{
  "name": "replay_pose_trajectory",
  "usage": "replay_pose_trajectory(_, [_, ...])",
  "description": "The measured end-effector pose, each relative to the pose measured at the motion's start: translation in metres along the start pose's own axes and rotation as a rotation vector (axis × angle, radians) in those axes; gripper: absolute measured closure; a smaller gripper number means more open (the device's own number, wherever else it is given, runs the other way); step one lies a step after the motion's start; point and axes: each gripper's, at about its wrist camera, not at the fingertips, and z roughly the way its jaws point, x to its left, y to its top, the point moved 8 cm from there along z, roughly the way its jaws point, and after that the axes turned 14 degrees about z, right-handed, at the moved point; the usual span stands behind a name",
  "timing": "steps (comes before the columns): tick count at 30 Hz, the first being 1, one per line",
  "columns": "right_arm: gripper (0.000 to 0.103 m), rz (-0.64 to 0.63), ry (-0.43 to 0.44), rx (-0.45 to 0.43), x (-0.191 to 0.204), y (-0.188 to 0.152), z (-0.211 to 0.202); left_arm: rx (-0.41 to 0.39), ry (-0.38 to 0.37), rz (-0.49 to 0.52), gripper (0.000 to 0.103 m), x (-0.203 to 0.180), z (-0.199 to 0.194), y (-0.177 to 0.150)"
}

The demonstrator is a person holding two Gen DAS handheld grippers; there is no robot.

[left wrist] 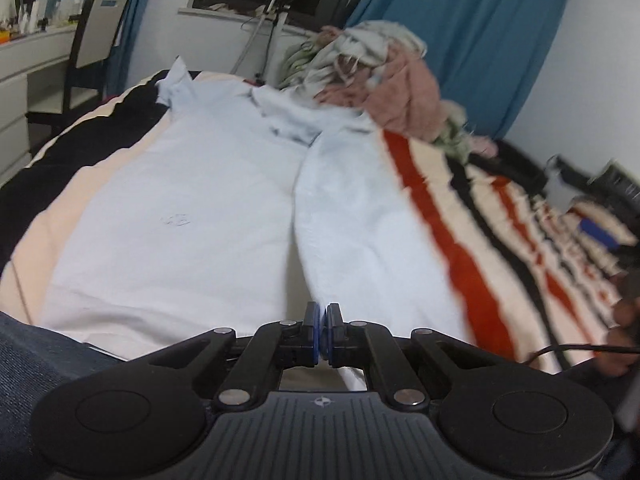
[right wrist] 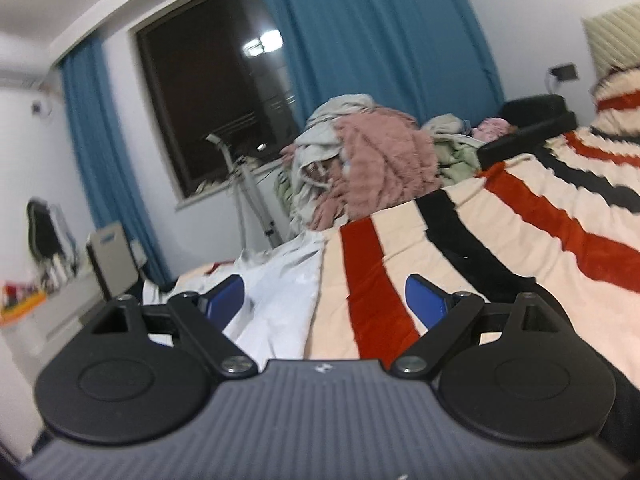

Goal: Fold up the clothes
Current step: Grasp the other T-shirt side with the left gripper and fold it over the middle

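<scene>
The left gripper [left wrist: 322, 316] is seen with its blue pads pressed together, and the hem of the pale blue shirt [left wrist: 180, 200] appears to be pinched between them, though the blur leaves the grip itself uncertain. From the fingertips the shirt is spread forward across the striped blanket [left wrist: 460, 240], with one side folded over along a crease that runs straight ahead of the tool. Beyond the shirt's collar, ahead and to the right, a pile of clothes [left wrist: 372, 68] is heaped against a blue curtain [left wrist: 472, 32].

The right gripper [right wrist: 324, 300] is held wide apart, with nothing between its pads. The shirt's edge [right wrist: 280, 292] is seen just ahead of its left finger, and the blanket [right wrist: 520, 220] stretches ahead and to its right.
</scene>
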Motion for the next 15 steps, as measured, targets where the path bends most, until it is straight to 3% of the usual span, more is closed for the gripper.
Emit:
replay_pose_trajectory(2, [0.014,-0.035,-0.001,0.019,0.008,-0.006,0.000,0.010,-0.008,0.005,0.094,0.002,0.001,0.000])
replay_pose_trajectory(7, [0.014,-0.093,-0.006,0.033,0.025,-0.017,-0.008,-0.049,0.009,0.072,0.044,-0.003,-0.015,0.011])
replay_pose_trajectory(10, [0.014,-0.093,0.007,0.051,0.037,-0.022,-0.017,-0.085,0.032,0.129,0.028,-0.015,-0.032,0.025])
replay_pose_trajectory(15, [0.014,-0.119,0.030,0.049,0.060,-0.026,-0.038,-0.150,0.049,0.163,0.018,-0.025,-0.066,0.050])
